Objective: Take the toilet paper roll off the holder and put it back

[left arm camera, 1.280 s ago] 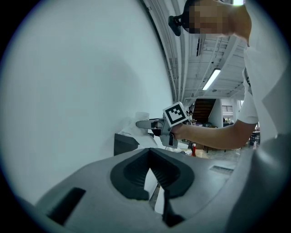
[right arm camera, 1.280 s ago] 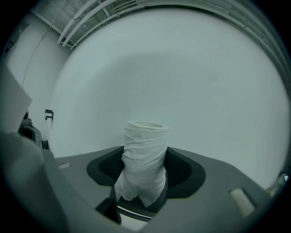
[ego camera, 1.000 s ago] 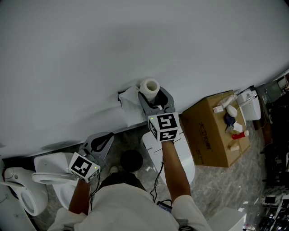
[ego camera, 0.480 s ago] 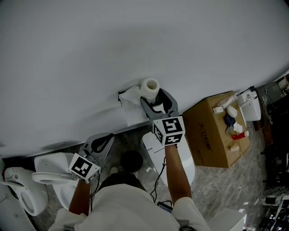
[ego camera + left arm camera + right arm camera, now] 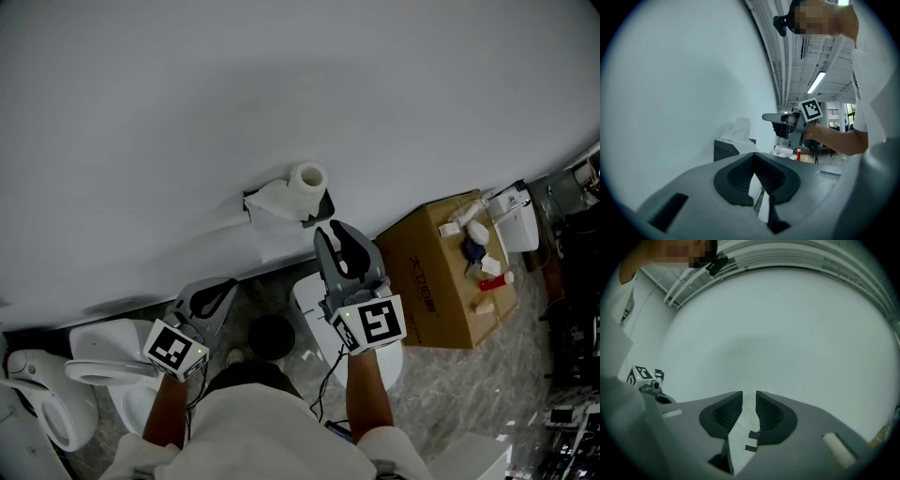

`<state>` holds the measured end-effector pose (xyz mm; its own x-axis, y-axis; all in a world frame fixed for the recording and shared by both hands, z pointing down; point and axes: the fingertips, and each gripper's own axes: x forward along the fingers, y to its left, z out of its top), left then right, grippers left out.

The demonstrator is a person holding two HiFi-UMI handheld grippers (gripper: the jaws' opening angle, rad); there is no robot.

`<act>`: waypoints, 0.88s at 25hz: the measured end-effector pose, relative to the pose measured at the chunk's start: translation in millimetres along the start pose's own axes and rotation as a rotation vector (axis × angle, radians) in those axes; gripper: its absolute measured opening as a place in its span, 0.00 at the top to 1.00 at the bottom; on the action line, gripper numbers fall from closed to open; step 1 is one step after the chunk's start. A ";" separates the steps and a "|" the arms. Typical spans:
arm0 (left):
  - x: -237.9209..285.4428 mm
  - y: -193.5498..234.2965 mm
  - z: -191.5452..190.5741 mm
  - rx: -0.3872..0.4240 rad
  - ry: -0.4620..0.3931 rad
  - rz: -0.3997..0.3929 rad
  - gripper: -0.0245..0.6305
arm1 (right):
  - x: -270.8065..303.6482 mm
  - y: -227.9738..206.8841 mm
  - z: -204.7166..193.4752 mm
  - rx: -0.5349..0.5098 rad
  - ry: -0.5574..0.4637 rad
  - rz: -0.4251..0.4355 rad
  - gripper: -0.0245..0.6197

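The white toilet paper roll (image 5: 307, 180) stands on end on the dark wall holder (image 5: 322, 204), with crumpled white paper (image 5: 272, 201) hanging beside it. My right gripper (image 5: 337, 234) is drawn back from the roll, well clear of it; its jaws have just been closing and stand a narrow gap apart with nothing between them. My left gripper (image 5: 212, 296) hangs low at the left, tips together, empty. In the left gripper view the roll's paper (image 5: 739, 130) and the holder (image 5: 724, 151) sit ahead, with the right gripper (image 5: 774, 117) beyond. The right gripper view shows only bare wall.
A cardboard box (image 5: 433, 281) with small bottles on top stands at the right. A white toilet (image 5: 89, 366) is at the lower left, another white fixture (image 5: 311, 305) sits under my right arm, and a dark round object (image 5: 272, 333) lies on the floor.
My right gripper let go of the roll and pulled back toward the person, its jaws narrowing. The roll stays on the holder. The left gripper has not moved.
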<state>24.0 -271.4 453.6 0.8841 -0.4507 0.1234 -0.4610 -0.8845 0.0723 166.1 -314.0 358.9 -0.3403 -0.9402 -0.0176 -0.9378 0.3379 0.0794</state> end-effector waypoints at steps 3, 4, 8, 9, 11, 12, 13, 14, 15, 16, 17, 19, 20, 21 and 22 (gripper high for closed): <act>1.4 -4.2 2.5 0.003 -0.006 -0.009 0.96 | -17.6 12.4 6.1 -0.005 -0.005 0.028 0.85; 1.3 -4.6 2.7 0.002 -0.007 -0.010 0.96 | -22.7 15.3 4.7 -0.007 0.002 0.034 0.87; -2.6 -5.2 1.6 0.003 -0.010 -0.009 0.96 | -40.4 22.7 -3.2 -0.011 0.030 0.032 0.90; -3.1 -5.6 2.0 0.003 -0.011 -0.009 0.96 | -44.5 24.7 -4.0 -0.010 0.033 0.031 0.91; -3.2 -7.1 3.7 0.004 -0.015 -0.013 0.96 | -51.7 29.5 -5.0 -0.004 0.036 0.034 0.92; -3.0 -8.1 4.6 0.003 -0.017 -0.015 0.96 | -54.9 32.1 -5.8 0.003 0.038 0.038 0.93; -2.6 -9.0 5.7 0.004 -0.019 -0.017 0.96 | -58.0 34.8 -6.9 0.010 0.040 0.043 0.93; -2.3 -9.9 7.0 0.006 -0.022 -0.018 0.96 | -61.0 37.4 -8.0 0.016 0.043 0.047 0.94; -2.0 -10.6 8.5 0.008 -0.026 -0.020 0.96 | -64.1 39.8 -8.7 0.021 0.044 0.051 0.95; -2.0 -10.9 10.2 0.010 -0.029 -0.021 0.96 | -67.4 42.3 -8.6 0.025 0.045 0.054 0.95; -2.4 -10.8 11.8 0.012 -0.033 -0.020 0.96 | -70.6 44.9 -7.8 0.030 0.043 0.058 0.95; -4.7 -8.9 13.3 0.015 -0.036 -0.014 0.96 | -77.2 51.1 -5.8 0.047 0.036 0.069 0.95; -6.3 -7.6 13.2 0.015 -0.037 -0.010 0.96 | -80.6 54.1 -5.4 0.057 0.034 0.074 0.95; -8.0 -6.7 12.8 0.015 -0.037 -0.006 0.96 | -83.9 56.7 -5.4 0.067 0.032 0.078 0.95; -9.6 -6.3 12.6 0.015 -0.036 -0.003 0.96 | -86.6 58.4 -5.4 0.075 0.030 0.080 0.95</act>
<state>19.3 -263.0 439.5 0.8878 -0.4518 0.0873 -0.4573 -0.8875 0.0573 141.2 -213.0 370.4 -0.4127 -0.9107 0.0160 -0.9108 0.4129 0.0041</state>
